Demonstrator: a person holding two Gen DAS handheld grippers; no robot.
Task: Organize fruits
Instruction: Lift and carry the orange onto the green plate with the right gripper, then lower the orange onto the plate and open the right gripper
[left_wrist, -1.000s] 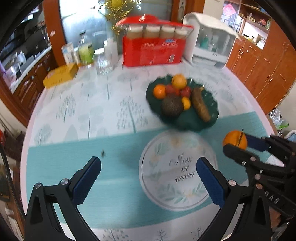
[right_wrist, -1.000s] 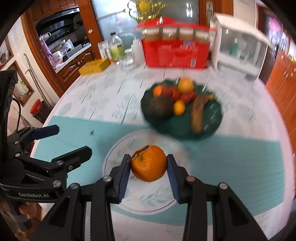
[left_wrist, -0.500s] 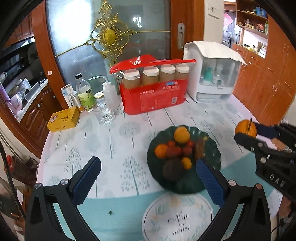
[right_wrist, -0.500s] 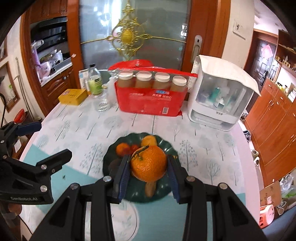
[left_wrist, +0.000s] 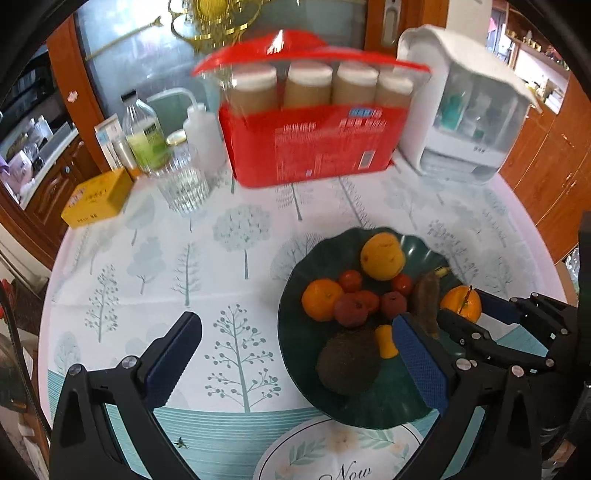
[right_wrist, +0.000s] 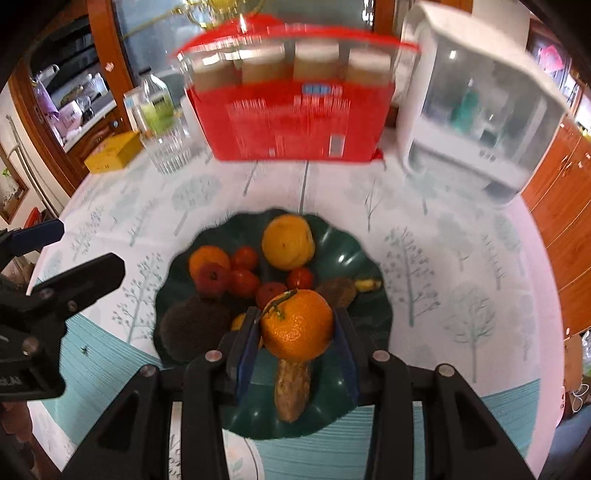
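Right gripper (right_wrist: 297, 332) clamps a tangerine (right_wrist: 296, 325) — above green plate (right_wrist: 354, 254).

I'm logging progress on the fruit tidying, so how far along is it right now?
Done: the dark green plate already holds several fruits, among them a yellow fruit and small red ones. In hand: the right gripper is clamped on a stemmed orange above the plate. Left: releasing it there. The left gripper is open and empty.
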